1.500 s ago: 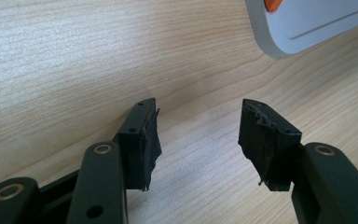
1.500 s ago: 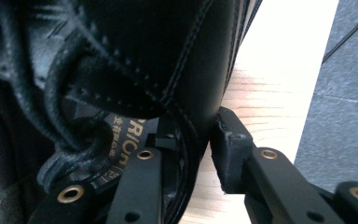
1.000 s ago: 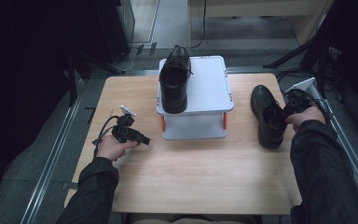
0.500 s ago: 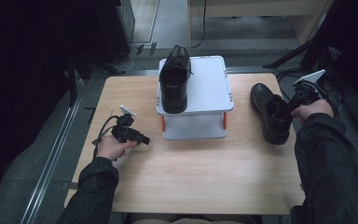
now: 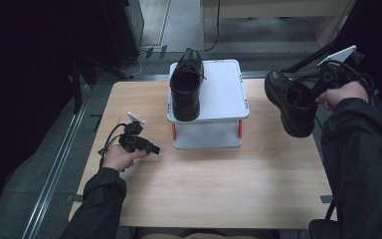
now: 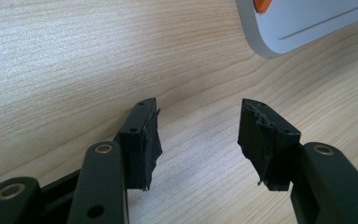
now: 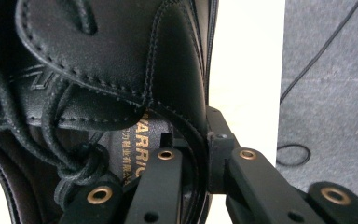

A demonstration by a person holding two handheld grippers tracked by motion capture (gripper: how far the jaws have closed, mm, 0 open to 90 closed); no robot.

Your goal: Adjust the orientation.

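A black leather lace-up shoe rests on the left half of a white raised stand at the table's back middle. A second black shoe hangs in the air off the table's right side, tilted. My right gripper is shut on that shoe's collar, one jaw inside the shoe and one outside. My left gripper lies low over the wood at the left, jaws open with only bare table between them.
The light wooden table has free room across its front half. The stand's white corner with an orange leg shows near the left gripper. Grey floor and cables lie beyond the table's right edge.
The right gripper has lifted the second shoe off the table and carried it up and back. The left gripper has not moved.
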